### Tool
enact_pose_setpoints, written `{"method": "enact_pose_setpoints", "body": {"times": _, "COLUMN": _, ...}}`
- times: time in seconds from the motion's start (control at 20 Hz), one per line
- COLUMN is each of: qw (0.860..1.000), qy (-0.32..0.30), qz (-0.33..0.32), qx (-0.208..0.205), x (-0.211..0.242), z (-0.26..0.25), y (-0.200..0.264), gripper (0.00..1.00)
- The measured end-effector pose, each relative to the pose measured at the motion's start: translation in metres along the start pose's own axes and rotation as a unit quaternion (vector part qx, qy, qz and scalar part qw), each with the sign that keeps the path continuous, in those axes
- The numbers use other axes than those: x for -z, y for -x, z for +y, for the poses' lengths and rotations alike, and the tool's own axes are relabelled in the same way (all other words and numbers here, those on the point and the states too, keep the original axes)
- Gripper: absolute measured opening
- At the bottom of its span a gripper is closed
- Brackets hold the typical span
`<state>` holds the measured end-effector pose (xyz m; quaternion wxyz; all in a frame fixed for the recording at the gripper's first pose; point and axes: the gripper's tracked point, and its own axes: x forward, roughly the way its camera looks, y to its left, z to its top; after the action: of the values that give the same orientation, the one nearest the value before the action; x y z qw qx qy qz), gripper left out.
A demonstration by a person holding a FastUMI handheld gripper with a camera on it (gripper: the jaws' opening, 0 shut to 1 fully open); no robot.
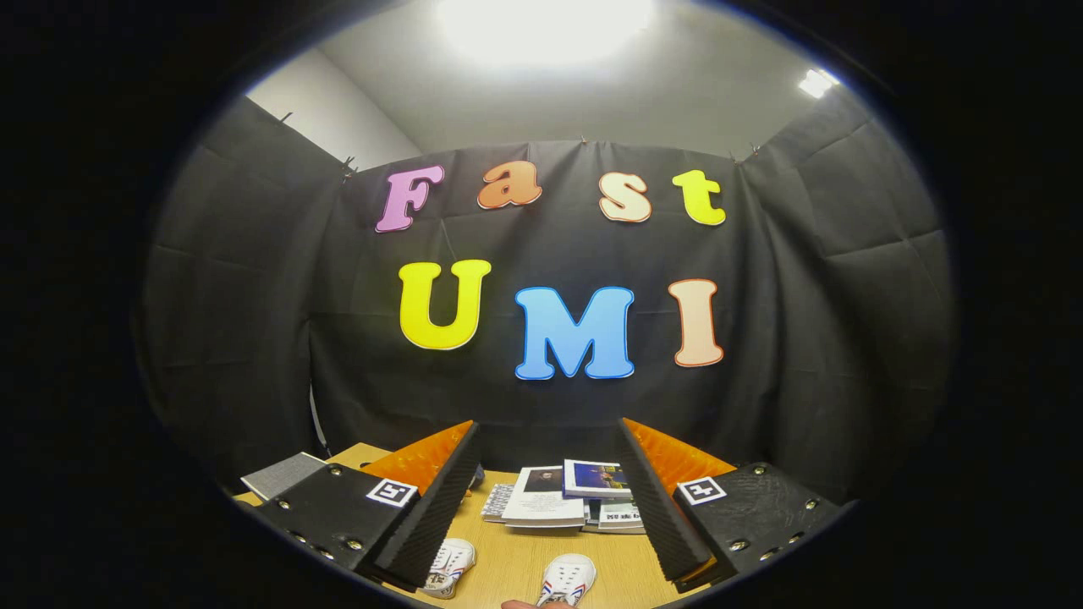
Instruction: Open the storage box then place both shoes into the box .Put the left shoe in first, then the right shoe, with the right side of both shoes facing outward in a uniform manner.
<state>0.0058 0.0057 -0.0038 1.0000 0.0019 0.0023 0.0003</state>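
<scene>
On the wooden table [516, 562] in front of you, the biggest thing is a loose stack of books and booklets [558, 499], lying beyond your gripper [548, 440] near the booth's wall. Your gripper's fingers stand wide apart, holding nothing. Nearer you, between and below the fingers, sit two white shoes: one shoe [448, 567] close beside the left finger, the other shoe [568, 579] apart from it, toward the right finger.
</scene>
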Motion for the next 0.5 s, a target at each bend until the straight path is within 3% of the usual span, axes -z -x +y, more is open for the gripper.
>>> {"method": "enact_pose_setpoints", "body": {"times": 0.5, "qw": 1.000, "qy": 0.000, "qz": 0.014, "qx": -0.001, "x": 0.0102, "z": 0.0028, "y": -0.0048, "gripper": 0.96}}
